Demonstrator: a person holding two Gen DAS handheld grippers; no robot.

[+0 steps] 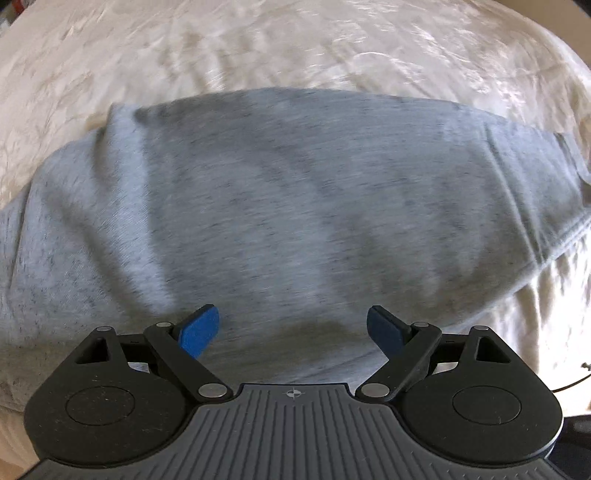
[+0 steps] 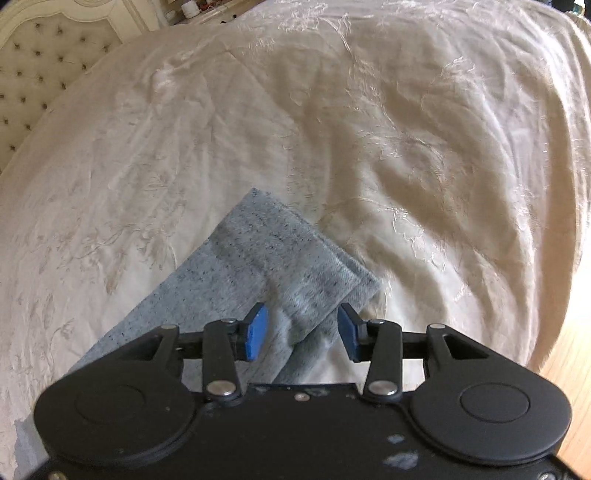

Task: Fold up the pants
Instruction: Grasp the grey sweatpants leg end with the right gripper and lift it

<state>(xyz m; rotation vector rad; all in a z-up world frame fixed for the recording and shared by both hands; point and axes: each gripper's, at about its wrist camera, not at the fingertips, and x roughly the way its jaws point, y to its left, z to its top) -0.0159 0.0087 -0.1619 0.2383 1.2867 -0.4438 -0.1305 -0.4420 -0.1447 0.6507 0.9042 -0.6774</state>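
Left wrist view: whole pic smeared by motion blur. Grey pants [image 1: 280, 206] run off the left edge, and their near part is hidden under the left gripper [image 1: 293, 326] body; can't tell waist from legs. Bed [image 1: 295, 44] cover pattern blurred.

Right wrist view: pants leg end [image 2: 280, 258] blurred; rest of it hidden behind the right gripper [image 2: 302, 330] body. Whether the pads touch the cloth: can't tell. Headboard [image 2: 40, 74] cut by the top-left corner. Small items [image 2: 190, 8] past the bed's far edge too small to ID.
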